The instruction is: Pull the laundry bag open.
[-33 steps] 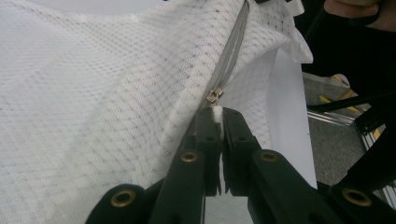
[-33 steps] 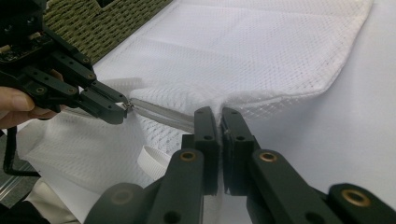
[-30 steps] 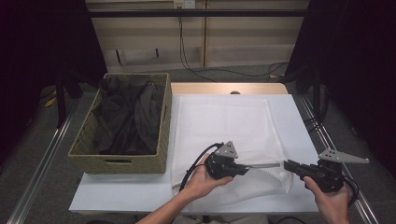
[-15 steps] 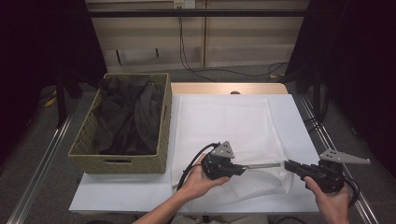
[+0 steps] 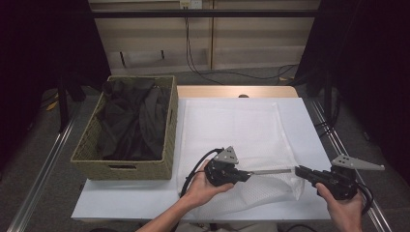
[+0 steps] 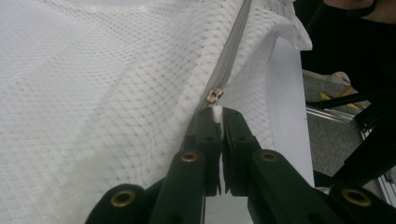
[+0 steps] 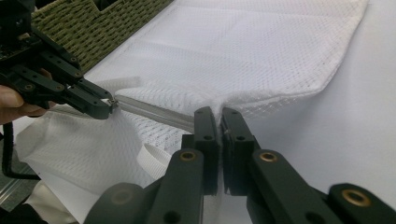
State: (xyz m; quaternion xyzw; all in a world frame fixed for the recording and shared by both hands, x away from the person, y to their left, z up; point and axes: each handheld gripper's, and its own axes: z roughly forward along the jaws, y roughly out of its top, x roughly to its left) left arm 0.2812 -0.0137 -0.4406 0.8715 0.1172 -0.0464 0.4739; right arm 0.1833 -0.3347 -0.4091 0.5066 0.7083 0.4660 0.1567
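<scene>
Mesh bag (image 5: 237,140) zipper (image 6: 214,95) is opening best while both tongs, left (image 6: 217,116) and right (image 7: 219,122), are pinching fabric taut near the surface's front edge.

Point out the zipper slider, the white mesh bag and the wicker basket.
zipper slider (image 6: 214,95), left gripper view, on its metal body just above the jaws.
white mesh bag (image 5: 232,123), high view, on its flat middle.
wicker basket (image 5: 121,170), high view, on its near wall.
</scene>
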